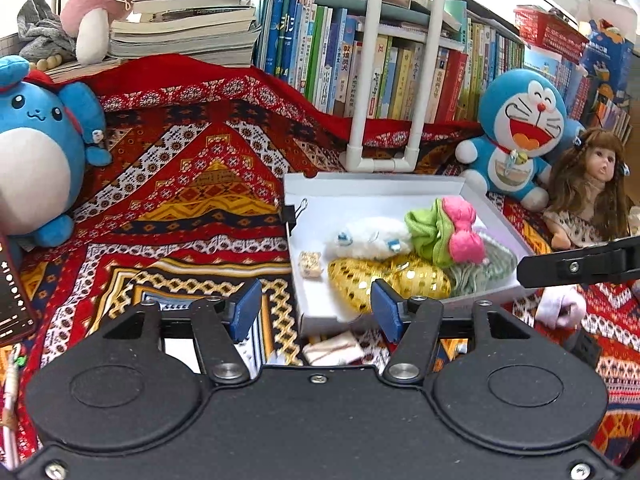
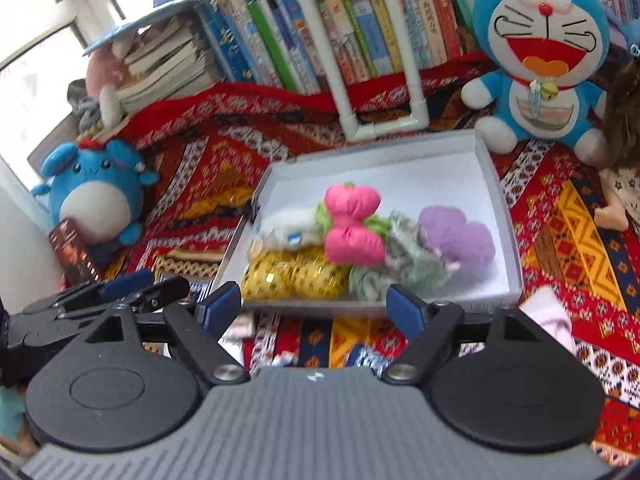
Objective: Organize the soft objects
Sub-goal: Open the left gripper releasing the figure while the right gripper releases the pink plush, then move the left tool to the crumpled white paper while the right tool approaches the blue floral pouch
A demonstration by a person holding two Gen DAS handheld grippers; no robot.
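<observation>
Both hand-held grippers, left [image 1: 316, 306] and right [image 2: 314, 306], stood open and empty just short of the white tray [image 2: 490, 168]. Inside it, the pink bow [image 2: 352, 220] lay upright among soft toys, its long axis running away from the jaws.

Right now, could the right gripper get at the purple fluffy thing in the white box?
Probably yes. The right gripper is open and empty, just in front of the box. The purple plush lies uncovered beside the green one, with only the low front wall between.
</observation>
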